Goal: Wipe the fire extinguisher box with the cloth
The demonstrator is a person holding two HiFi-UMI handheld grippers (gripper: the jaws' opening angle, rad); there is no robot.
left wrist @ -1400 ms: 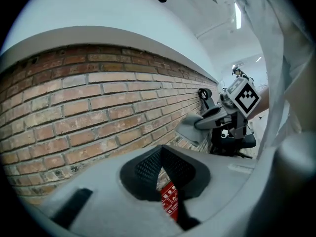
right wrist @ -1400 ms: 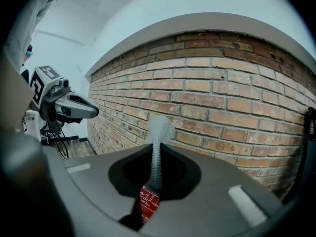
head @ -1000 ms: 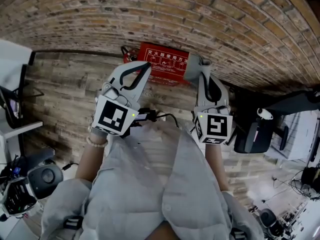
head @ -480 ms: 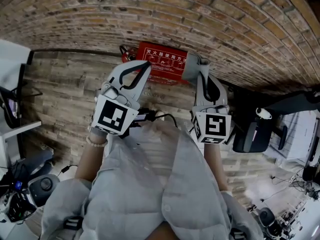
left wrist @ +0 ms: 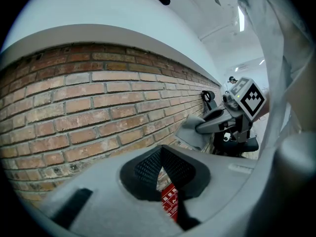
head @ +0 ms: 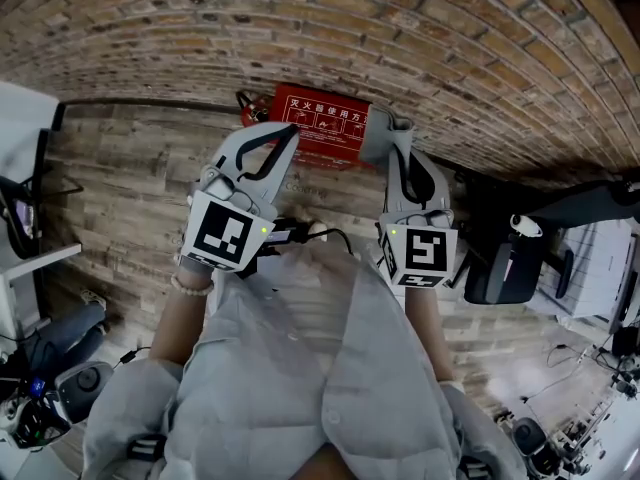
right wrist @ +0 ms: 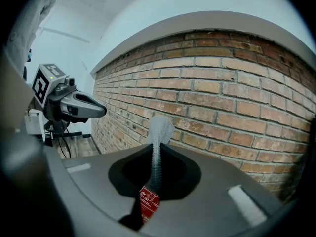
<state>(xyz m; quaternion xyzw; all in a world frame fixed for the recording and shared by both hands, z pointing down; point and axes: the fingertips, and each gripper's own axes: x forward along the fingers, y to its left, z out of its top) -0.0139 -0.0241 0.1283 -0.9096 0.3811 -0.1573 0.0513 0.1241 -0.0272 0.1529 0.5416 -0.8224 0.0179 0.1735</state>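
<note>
Red metal fire extinguisher box [head: 322, 126] sits at upper centre of the head view, just beyond both grippers' tips. Right gripper [head: 388, 138] clamps a grey woven cloth [right wrist: 159, 132]; left gripper [head: 290, 136] has jaws together, empty. Both reach forward.

Red fire extinguisher box [head: 322, 128], grey cloth [head: 377, 140]

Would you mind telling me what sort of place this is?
Probably an indoor lab or workshop: a brick wall, a wood-plank floor, a red fire extinguisher box at the wall's foot, and what looks like a black office chair.
</note>
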